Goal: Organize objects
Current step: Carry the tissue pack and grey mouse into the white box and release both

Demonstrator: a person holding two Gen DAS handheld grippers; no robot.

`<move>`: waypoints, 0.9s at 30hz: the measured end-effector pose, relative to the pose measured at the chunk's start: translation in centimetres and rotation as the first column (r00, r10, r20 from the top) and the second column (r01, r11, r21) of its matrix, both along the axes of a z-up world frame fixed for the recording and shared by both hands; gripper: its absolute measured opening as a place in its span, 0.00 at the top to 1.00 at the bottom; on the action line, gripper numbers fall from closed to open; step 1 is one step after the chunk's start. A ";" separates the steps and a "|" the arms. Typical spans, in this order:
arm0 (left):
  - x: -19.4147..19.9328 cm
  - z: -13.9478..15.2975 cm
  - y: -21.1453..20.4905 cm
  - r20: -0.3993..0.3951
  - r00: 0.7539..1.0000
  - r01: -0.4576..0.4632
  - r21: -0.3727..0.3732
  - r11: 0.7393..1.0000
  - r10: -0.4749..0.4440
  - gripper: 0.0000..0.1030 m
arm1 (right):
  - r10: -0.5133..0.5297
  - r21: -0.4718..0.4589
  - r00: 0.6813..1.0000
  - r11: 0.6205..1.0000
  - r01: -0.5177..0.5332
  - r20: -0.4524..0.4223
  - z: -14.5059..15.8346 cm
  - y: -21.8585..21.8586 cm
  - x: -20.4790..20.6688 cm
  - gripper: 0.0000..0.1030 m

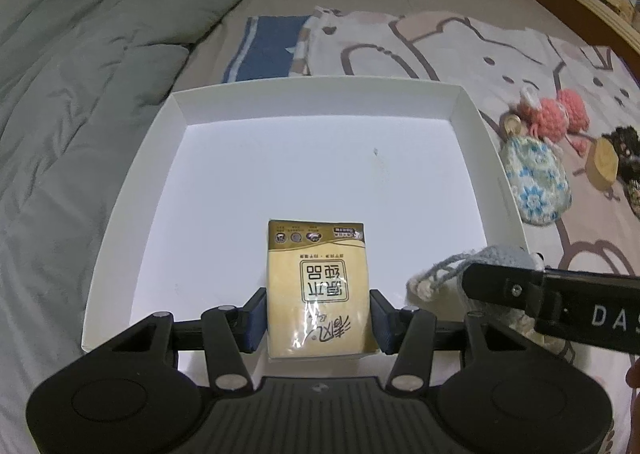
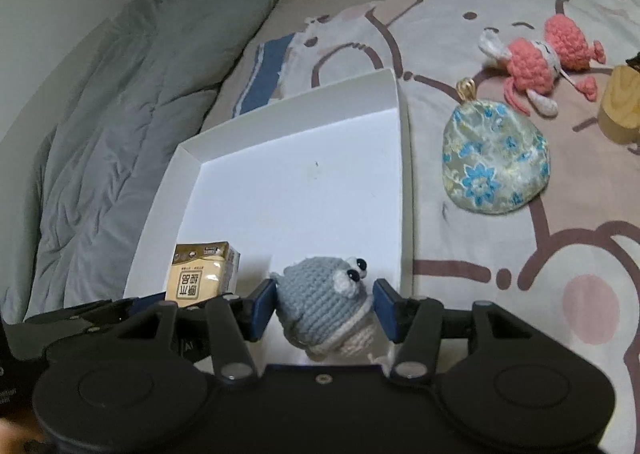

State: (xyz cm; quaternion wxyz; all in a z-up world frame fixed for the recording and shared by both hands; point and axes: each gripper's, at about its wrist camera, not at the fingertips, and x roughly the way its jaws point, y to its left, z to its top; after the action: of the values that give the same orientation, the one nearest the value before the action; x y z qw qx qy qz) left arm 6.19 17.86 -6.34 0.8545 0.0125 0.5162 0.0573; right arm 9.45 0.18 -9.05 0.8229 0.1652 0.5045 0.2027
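Observation:
A shallow white box lies on the bed. A yellow tissue pack lies flat at its near edge, and my left gripper is shut on it, blue pads against both long sides. To its right, in the box's near right corner, sits a grey-blue crochet toy with black bead eyes. It is between the pads of my right gripper, which stands open. The left pad touches the toy and a thin gap shows at the right pad. The right wrist view also shows the tissue pack.
Right of the box, on the cartoon-print sheet, lie a floral pouch, a pink crochet toy and a wooden block. A grey duvet is bunched along the left. A blue cloth lies beyond the box.

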 end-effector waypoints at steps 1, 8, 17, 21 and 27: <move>0.0 -0.1 -0.1 -0.005 1.000 0.005 -0.001 1.000 -0.005 0.49 | -0.006 -0.005 1.000 1.000 0.006 -0.005 0.0 -0.1 0.0 0.46; 0.0 -1.5 -1.3 -0.084 0.995 0.057 0.024 0.998 -0.055 0.36 | 0.000 -0.002 1.000 1.000 0.000 -0.004 0.3 -0.3 -0.2 0.42; -0.2 -0.6 -0.6 -0.050 0.999 0.016 0.015 1.000 -0.016 0.35 | 0.014 -0.009 1.000 1.000 -0.014 0.012 0.7 -0.3 -0.3 0.41; -0.3 0.1 -0.8 -0.032 0.999 0.025 0.004 1.000 -0.025 0.35 | 0.019 -0.004 1.000 1.000 -0.019 0.016 0.8 -0.5 -0.2 0.41; -0.6 1.6 -1.0 0.014 1.000 0.021 0.011 1.000 -0.021 0.29 | 0.050 -0.002 0.997 0.999 -0.050 0.057 1.7 -0.8 -0.4 0.41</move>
State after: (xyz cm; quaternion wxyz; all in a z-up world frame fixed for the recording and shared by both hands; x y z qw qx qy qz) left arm 5.60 16.84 -4.73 0.8586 0.0222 0.5096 0.0511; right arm 9.10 -0.67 -7.35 0.8317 0.1465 0.4848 0.2276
